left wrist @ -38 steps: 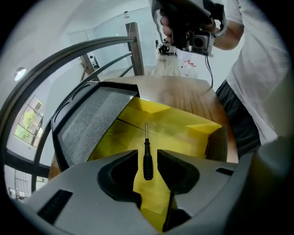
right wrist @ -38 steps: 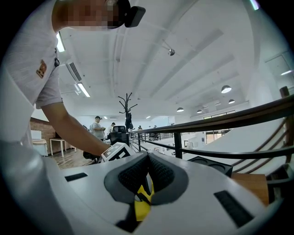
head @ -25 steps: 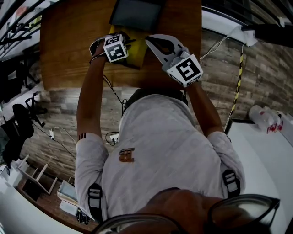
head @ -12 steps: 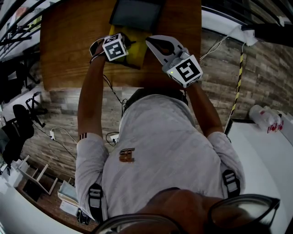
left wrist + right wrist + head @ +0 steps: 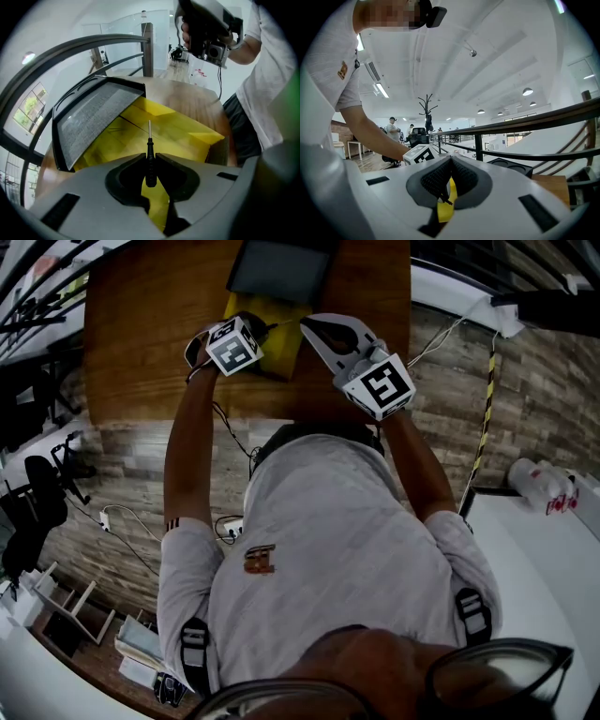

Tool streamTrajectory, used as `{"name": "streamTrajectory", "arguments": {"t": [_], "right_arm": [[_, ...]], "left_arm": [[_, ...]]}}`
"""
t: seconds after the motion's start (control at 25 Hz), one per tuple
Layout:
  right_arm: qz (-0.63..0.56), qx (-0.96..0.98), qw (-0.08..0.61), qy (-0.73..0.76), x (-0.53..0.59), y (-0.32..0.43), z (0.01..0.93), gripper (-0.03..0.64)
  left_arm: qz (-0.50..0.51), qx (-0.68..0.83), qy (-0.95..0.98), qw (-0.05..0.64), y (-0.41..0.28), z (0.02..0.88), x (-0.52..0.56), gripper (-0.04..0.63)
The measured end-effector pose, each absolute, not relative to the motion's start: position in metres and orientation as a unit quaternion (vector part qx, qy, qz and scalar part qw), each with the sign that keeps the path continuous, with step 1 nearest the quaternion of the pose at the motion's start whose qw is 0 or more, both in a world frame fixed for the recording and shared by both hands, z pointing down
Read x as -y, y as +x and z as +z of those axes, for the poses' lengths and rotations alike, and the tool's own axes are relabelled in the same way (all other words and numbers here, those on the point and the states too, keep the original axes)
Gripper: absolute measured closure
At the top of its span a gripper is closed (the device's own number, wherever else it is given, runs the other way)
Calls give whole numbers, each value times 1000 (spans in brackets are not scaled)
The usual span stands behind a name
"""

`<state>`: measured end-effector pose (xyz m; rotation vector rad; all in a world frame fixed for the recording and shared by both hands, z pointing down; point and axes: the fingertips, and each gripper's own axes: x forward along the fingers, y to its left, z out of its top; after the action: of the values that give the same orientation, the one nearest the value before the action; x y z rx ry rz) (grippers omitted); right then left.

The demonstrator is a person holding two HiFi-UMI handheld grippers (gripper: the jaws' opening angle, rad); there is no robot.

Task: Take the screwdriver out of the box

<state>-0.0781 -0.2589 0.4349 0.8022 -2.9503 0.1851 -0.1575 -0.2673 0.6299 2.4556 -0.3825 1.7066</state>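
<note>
A yellow box (image 5: pixel 277 345) lies open on the wooden table (image 5: pixel 141 334), with its grey foam lid (image 5: pixel 93 117) tipped back. In the left gripper view a thin black-handled screwdriver (image 5: pixel 149 145) stands over the yellow inside (image 5: pixel 183 129), its steel shaft pointing away. My left gripper (image 5: pixel 149 158) points steeply down into the box; its jaws are closing and both tips press on the handle. My right gripper (image 5: pixel 317 324) hovers level beside the box's right edge. Its jaws (image 5: pixel 450 161) meet at the tips; a yellow strip shows in the gap below them, and I cannot tell if it is pinched.
The table's near edge runs just in front of the person's chest. A dark railing (image 5: pixel 525 124) curves behind the table. A white surface (image 5: pixel 544 559) stands at the right of the head view. Cables lie on the plank floor at the left.
The left gripper's marker cube has rolled a little and shifted slightly over the box. The right gripper has stayed where it was.
</note>
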Motion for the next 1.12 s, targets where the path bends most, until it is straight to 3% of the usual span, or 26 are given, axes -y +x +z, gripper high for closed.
{"name": "streamTrajectory", "arguments": {"t": [0.36,1.12], "right_arm": [[46,965,39,256,246,-87,421,584],[17,971,14,236,216,-101,374,584]], "left_arm": [[462,228,855,66,-159,575,258,518],[103,423,899,46,-154,408,232,518]]}}
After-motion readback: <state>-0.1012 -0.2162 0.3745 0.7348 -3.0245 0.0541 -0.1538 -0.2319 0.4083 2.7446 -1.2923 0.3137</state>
